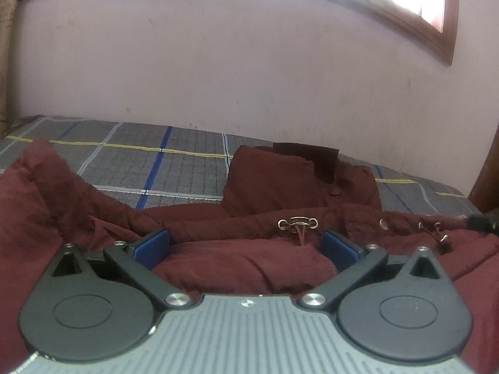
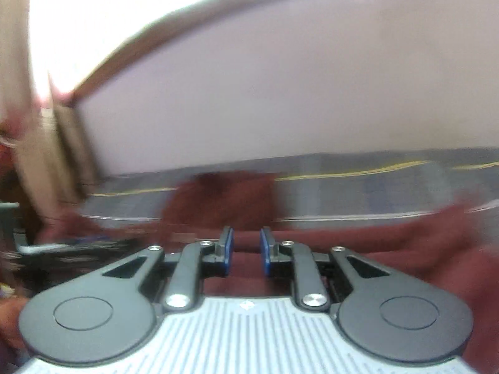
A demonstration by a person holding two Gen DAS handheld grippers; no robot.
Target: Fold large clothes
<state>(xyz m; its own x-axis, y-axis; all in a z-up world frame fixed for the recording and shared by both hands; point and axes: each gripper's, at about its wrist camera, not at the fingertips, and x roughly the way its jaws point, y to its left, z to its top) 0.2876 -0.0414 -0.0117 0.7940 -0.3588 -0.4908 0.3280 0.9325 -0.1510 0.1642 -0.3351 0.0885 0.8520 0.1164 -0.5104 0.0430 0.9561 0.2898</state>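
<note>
The left tongs (image 1: 244, 244) gape wide around a puffy fold of the maroon jacket (image 1: 249, 261) on the bed (image 1: 174, 162); the right tongs (image 2: 246, 249), narrowly parted, hold nothing. Next likely: pinch and fold.

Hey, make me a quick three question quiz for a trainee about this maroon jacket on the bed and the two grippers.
1. True or false: the left gripper is spread wide over the maroon jacket.
2. What pattern covers the bedsheet?
3. The right gripper fingers are: A) touching, B) slightly apart with nothing between them, C) clamped on a hanger.

Key: 1 true; 2 grey plaid with blue, yellow and white lines; 3 B.
</note>
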